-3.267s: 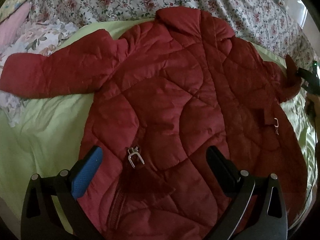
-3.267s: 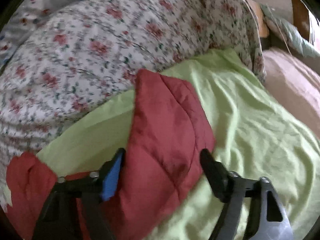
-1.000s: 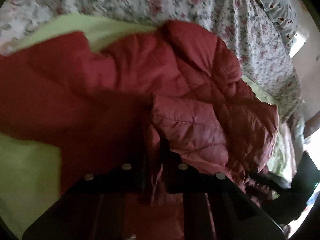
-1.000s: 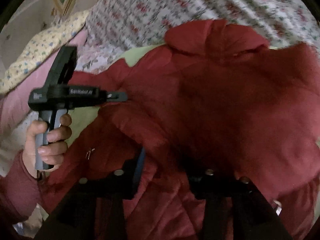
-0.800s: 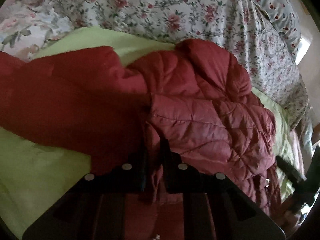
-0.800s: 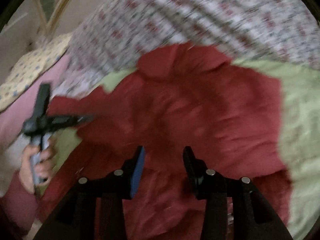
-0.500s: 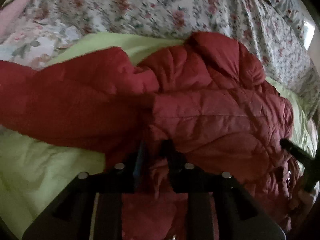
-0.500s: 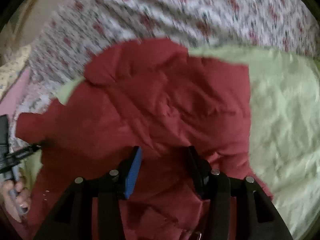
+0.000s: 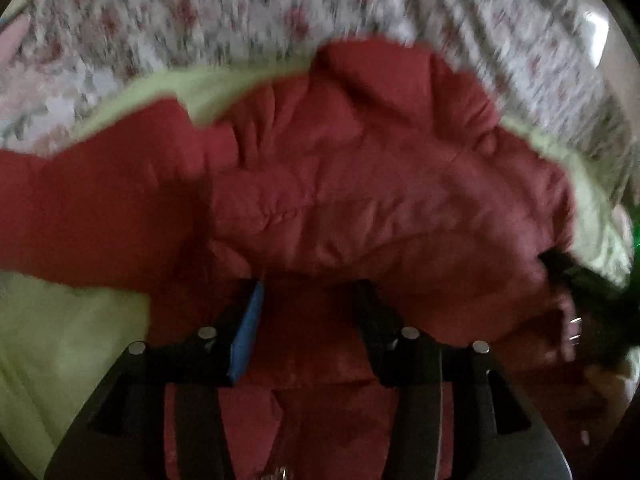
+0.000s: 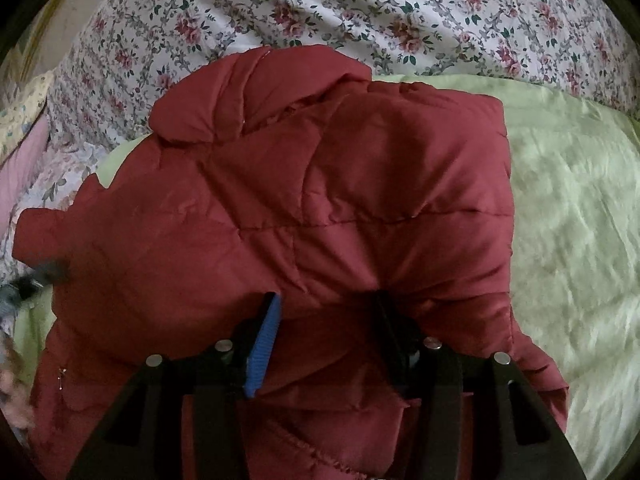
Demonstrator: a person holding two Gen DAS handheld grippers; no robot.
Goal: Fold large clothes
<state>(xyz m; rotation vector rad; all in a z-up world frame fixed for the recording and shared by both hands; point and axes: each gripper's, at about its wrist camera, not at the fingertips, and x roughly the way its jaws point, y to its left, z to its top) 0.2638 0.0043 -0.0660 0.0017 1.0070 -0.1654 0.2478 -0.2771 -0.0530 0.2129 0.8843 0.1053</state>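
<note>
Now both grippers' jaws are opening, the red jacket [image 10: 320,208] lying loose between them.

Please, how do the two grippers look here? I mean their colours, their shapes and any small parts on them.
Both look alike. The left gripper and the right gripper are black, each with two flat tapered fingers on a wide black frame. Each has a ribbed blue pad on the inner face of one finger; the other finger is all black. Round silver pins sit along the linkage. No cables, markings or sleeves are visible.
</note>
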